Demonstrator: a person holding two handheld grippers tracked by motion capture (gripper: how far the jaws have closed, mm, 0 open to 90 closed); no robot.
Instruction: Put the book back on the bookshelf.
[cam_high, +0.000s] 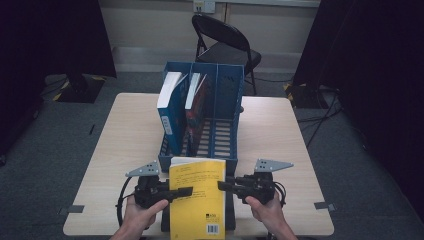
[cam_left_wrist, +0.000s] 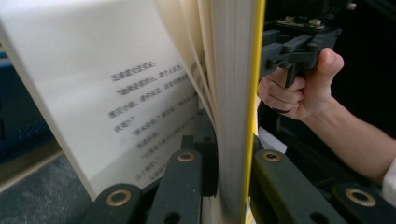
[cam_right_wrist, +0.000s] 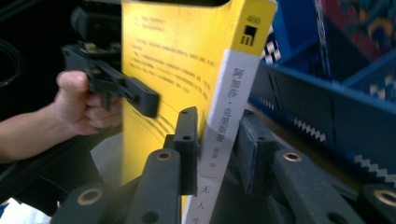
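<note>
Left gripper (cam_high: 182, 191): jaws clamped on the page edge of the yellow paperback (cam_high: 196, 197). In the left gripper view they pinch the back cover plus most of the page block (cam_left_wrist: 233, 107); the front pages (cam_left_wrist: 98, 98) have fanned loose outside the grip.

Yellow paperback: held between the two grippers at the near edge of the bench (cam_high: 125, 130), just in front of the blue file rack (cam_high: 202, 117), back cover with barcode facing up.

Right gripper (cam_high: 221, 186): jaws set narrow on either side of the spine (cam_right_wrist: 224, 121). Pads look to be on it, though the contact itself is blurred, so the hold is not confirmed firm.

Risks, as judged from here:
- Loose front pages may catch on the rack's front lip or a divider and crease on the way in.
- The left hold takes only part of the book, so the free leaves could drag it open or let it sag.
- If the right jaws are only lightly on the spine, the book may pivot and slip.

Containers: the rack has three slots. Left slot: blue-covered book (cam_high: 169, 107), upright, leaning slightly. Middle slot: book with dark red cover (cam_high: 195, 107), upright. Right slot (cam_high: 227, 112): nothing in it, the likely target.
</note>
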